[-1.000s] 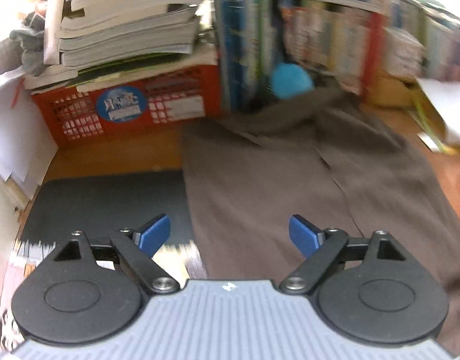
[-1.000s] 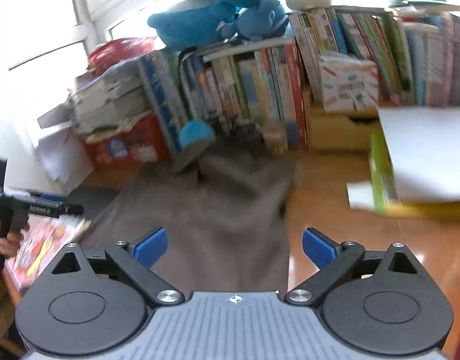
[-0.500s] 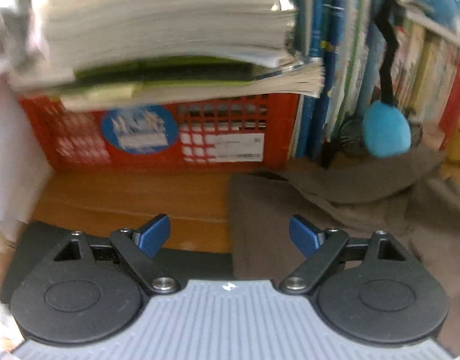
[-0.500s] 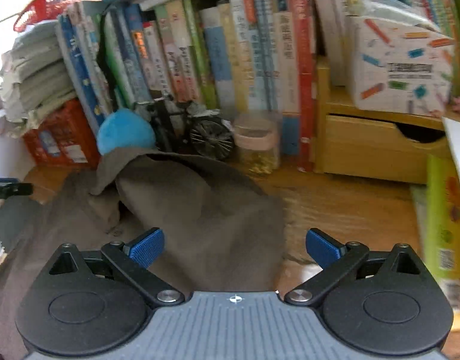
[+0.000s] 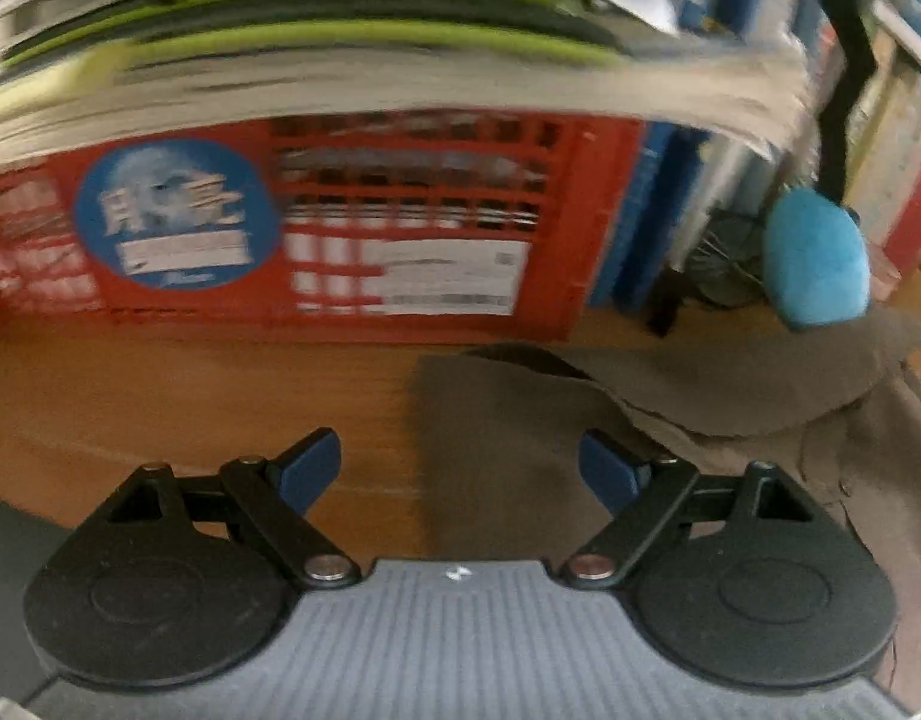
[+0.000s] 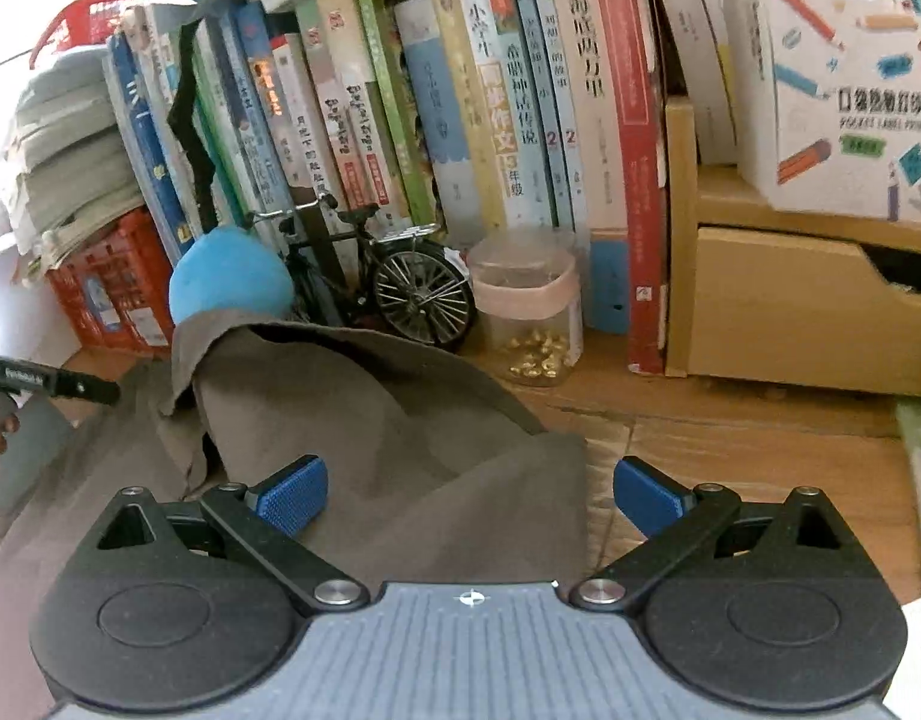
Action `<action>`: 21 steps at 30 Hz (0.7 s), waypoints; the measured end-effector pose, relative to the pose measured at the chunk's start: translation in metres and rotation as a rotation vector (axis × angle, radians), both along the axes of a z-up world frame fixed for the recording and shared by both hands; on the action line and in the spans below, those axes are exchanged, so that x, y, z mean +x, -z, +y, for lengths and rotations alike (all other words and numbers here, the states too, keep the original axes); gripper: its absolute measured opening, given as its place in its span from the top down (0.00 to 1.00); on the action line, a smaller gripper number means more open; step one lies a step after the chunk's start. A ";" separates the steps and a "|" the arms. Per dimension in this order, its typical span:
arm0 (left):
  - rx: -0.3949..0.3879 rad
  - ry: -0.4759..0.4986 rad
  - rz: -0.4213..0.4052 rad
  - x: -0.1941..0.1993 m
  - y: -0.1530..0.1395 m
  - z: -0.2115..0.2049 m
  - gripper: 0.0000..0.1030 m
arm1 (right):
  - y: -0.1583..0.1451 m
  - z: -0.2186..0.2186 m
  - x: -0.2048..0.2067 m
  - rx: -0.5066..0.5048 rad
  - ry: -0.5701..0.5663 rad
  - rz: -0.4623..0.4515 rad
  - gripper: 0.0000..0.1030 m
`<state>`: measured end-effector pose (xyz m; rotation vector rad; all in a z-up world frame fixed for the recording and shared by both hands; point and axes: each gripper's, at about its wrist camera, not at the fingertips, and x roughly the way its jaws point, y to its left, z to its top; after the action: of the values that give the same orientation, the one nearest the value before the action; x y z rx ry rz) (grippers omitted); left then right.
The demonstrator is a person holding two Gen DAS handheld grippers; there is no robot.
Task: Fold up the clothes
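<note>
Both hand-held grippers (image 5: 460, 468) (image 6: 469, 495) advanced, spread wide over the brown garment (image 6: 400, 450).

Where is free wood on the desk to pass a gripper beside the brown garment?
Bare wood lies left of the brown garment, in front of the red crate, and on the other side between the garment's right edge and the wooden drawer box. It is crowded at the back, around the model bicycle, jar and blue plush.
</note>
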<state>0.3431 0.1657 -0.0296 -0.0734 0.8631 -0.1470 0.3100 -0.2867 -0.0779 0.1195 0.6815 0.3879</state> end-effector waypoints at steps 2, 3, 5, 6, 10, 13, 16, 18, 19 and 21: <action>-0.004 0.029 0.005 0.003 0.005 -0.006 0.10 | 0.004 0.001 0.004 0.009 -0.012 0.008 0.00; -0.003 0.044 0.002 0.003 0.007 -0.008 0.07 | 0.005 0.002 0.005 0.007 -0.020 0.008 0.00; 0.005 0.069 -0.010 0.003 0.011 -0.012 0.03 | 0.008 0.004 0.008 0.004 -0.035 0.007 0.00; 0.017 0.081 -0.020 0.003 0.012 -0.015 0.03 | 0.009 0.005 0.009 0.002 -0.043 0.006 0.00; 0.083 0.117 -0.059 0.000 0.020 -0.026 0.05 | 0.011 0.006 0.016 0.028 -0.059 0.010 0.00; 0.091 0.145 -0.094 -0.002 0.022 -0.031 0.14 | 0.012 0.009 0.020 0.021 -0.070 0.010 0.00; 0.086 0.155 -0.113 -0.002 0.023 -0.033 0.27 | 0.013 0.015 0.021 -0.013 -0.075 0.001 0.13; 0.081 0.152 -0.120 -0.001 0.022 -0.033 0.36 | 0.013 0.015 0.020 -0.032 -0.062 -0.012 0.36; 0.077 0.151 -0.121 0.000 0.021 -0.032 0.45 | 0.013 0.014 0.020 -0.042 -0.046 -0.018 0.56; 0.068 0.149 -0.120 0.000 0.020 -0.031 0.59 | 0.014 0.010 0.021 -0.050 -0.007 -0.017 0.74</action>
<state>0.3432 0.1349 -0.0493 0.0631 0.7523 -0.2591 0.3311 -0.2764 -0.0923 0.0665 0.6745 0.3779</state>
